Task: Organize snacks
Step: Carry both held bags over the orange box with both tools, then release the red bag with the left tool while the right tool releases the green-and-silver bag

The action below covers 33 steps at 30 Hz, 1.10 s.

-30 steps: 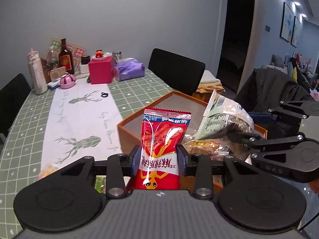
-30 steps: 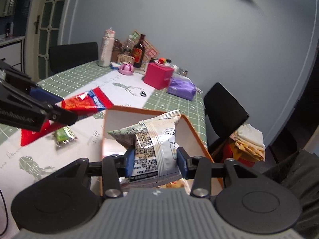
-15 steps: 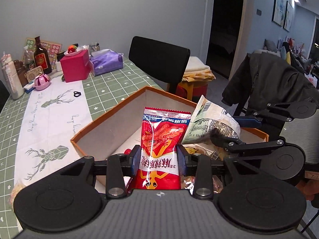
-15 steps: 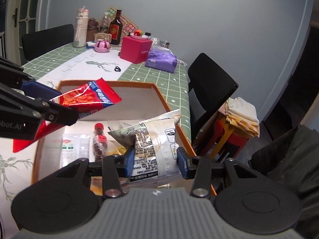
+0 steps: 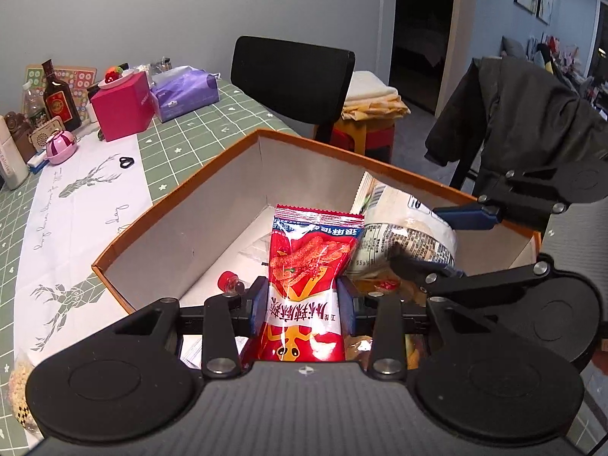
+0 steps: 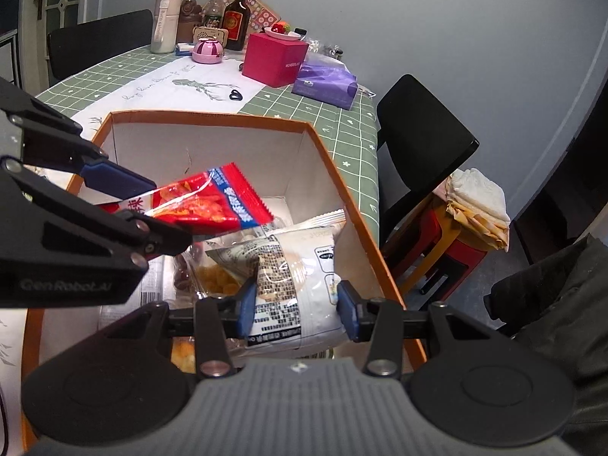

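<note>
An orange box with white inner walls point(image 5: 262, 159) point(image 6: 212, 118) stands at the table's near corner. My left gripper point(image 5: 302, 304) is shut on a red snack packet point(image 5: 309, 262), held low over the box's inside. From the right wrist view the left gripper point(image 6: 152, 209) comes in from the left with the red packet point(image 6: 212, 205). My right gripper point(image 6: 294, 307) is shut on a white and grey snack packet point(image 6: 300, 281) above the box's right side; it shows as well in the left wrist view point(image 5: 429, 243). Several loose snacks lie on the box floor, among them a yellow bag point(image 6: 218, 279).
On the far part of the green checked table stand a pink box point(image 5: 123, 106), a purple tissue pack point(image 5: 186, 93) and bottles point(image 6: 235, 19). A black chair point(image 5: 292, 76), a red stool with folded cloths point(image 6: 471, 212) and a dark jacket point(image 5: 532, 121) stand beside the table.
Both grippers have moved from beside the box to over its inside and sunk lower. Each still holds its packet. More of the box floor and its snacks shows now.
</note>
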Motion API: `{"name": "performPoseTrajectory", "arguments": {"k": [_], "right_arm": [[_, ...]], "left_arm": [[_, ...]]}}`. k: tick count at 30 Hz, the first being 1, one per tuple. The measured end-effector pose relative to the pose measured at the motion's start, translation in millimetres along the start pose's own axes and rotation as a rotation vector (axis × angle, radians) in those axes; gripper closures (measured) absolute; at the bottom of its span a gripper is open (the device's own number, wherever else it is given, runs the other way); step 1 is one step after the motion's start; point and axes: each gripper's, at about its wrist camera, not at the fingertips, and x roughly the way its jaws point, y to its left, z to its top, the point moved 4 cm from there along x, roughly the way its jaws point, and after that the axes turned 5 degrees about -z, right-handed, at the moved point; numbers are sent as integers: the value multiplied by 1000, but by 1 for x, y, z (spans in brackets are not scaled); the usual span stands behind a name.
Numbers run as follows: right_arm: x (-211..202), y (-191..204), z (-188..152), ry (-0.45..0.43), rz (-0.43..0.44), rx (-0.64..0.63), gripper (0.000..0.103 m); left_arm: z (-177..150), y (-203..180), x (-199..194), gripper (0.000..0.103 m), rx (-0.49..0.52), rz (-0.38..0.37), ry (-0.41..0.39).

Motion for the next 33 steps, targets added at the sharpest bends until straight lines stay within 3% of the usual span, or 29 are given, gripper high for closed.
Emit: {"name": "performPoseTrajectory", "arguments": {"k": [14, 18, 23, 25, 33], "right_arm": [[1, -2, 1, 4, -7, 21, 56], [-1, -3, 0, 10, -21, 15, 49], [-5, -4, -1, 2, -14, 27, 28], [-8, -3, 0, -3, -14, 25, 19], [-30, 4, 0, -47, -34, 3, 15]], "left_arm": [[1, 3, 12, 57, 14, 47, 30], [3, 3, 9, 48, 20, 69, 16], [6, 3, 0, 27, 20, 75, -13], [7, 1, -4, 26, 36, 74, -20], [3, -6, -27, 26, 67, 98, -39]]}}
